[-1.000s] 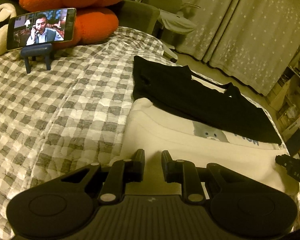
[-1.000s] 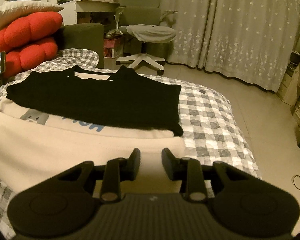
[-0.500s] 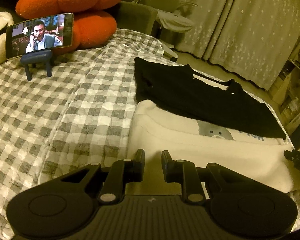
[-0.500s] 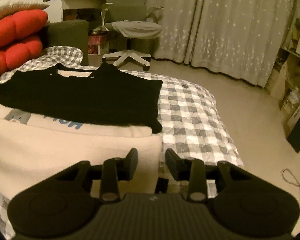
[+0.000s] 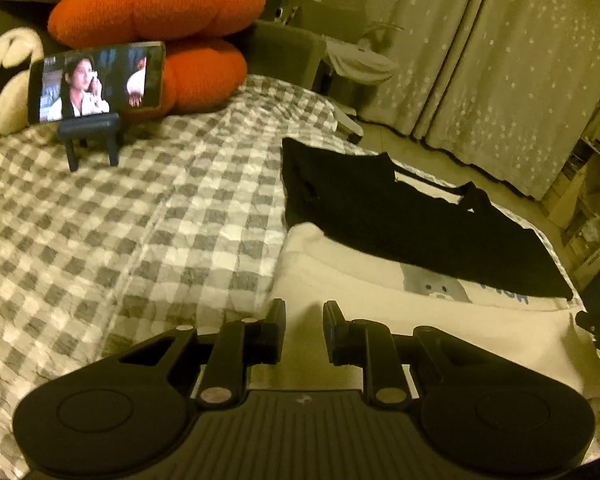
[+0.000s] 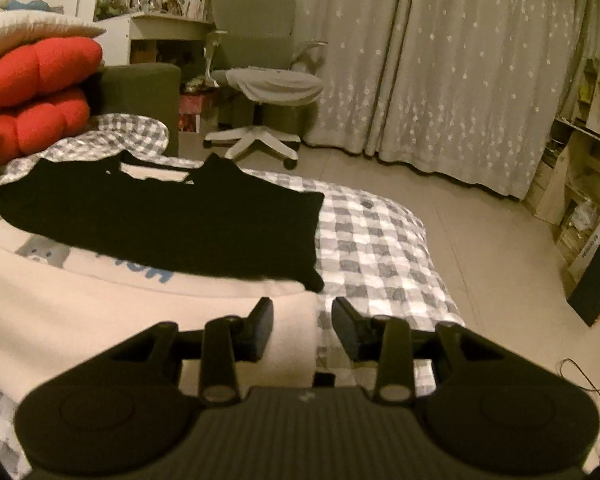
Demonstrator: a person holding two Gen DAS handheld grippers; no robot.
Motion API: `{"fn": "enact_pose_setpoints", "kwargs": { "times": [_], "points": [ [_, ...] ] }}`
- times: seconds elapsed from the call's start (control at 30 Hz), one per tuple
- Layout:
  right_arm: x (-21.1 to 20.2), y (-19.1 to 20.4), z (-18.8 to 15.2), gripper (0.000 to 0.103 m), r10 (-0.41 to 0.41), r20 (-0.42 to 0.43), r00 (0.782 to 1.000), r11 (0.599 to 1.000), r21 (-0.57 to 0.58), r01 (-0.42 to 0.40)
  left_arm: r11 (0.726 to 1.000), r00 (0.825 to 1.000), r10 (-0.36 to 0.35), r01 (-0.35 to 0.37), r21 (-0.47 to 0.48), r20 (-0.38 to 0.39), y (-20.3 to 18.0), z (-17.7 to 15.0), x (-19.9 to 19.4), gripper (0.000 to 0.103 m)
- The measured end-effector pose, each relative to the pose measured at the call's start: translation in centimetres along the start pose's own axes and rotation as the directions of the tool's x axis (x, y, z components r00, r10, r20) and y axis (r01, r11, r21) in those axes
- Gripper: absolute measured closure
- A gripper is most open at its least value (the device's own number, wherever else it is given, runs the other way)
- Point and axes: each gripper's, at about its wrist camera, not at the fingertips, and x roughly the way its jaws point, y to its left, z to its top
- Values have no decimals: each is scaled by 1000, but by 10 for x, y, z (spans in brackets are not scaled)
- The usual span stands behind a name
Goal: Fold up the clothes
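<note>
Below, my left claw (image 5: 303,332) hovers with a narrow empty gap over the cream shirt's (image 5: 380,304) near edge at lower centre of frame; my right claw (image 6: 302,330) gapes wider over its right corner. Across the shirt's far half lies a black top (image 6: 172,220), on the checked bed (image 5: 140,220).

Right gripper (image 6: 302,324) at bottom centre, fingers (image 6: 260,326) apart, straddling the right edge of the cream sweatshirt (image 6: 100,320) without gripping it. Black T-shirt (image 6: 160,220) lies flat on the sweatshirt's upper part, centre-left. Both on the grey-checked bed cover (image 6: 380,248). Red cushions (image 6: 36,92) stacked at left edge. Grey office chair (image 6: 264,80) top centre, star-print curtains (image 6: 440,60) behind, shelving (image 6: 584,160) at right edge.
</note>
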Motion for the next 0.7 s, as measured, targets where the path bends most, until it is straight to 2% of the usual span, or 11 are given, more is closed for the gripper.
{"fn": "enact_pose_setpoints", "kwargs": {
  "times": [0.27, 0.4, 0.6, 0.7],
  "points": [
    [-2, 15, -2, 67, 43, -1, 999, 998, -53, -43, 999, 1000, 19, -20, 43, 5, -7, -2, 0, 82],
    [-5, 30, -5, 65, 117, -9, 993, 989, -90, -117, 996, 1000, 15, -15, 85, 4, -16, -5, 0, 82],
    [-9, 54, -10, 62, 235, -35, 971, 961, -142, -238, 984, 1000, 18, -16, 175, -12, -35, -15, 5, 81],
    [-7, 52, -10, 60, 217, -43, 975, 966, -134, -220, 978, 999, 30, -23, 205, -29, -41, -19, 10, 80]
  ]
}}
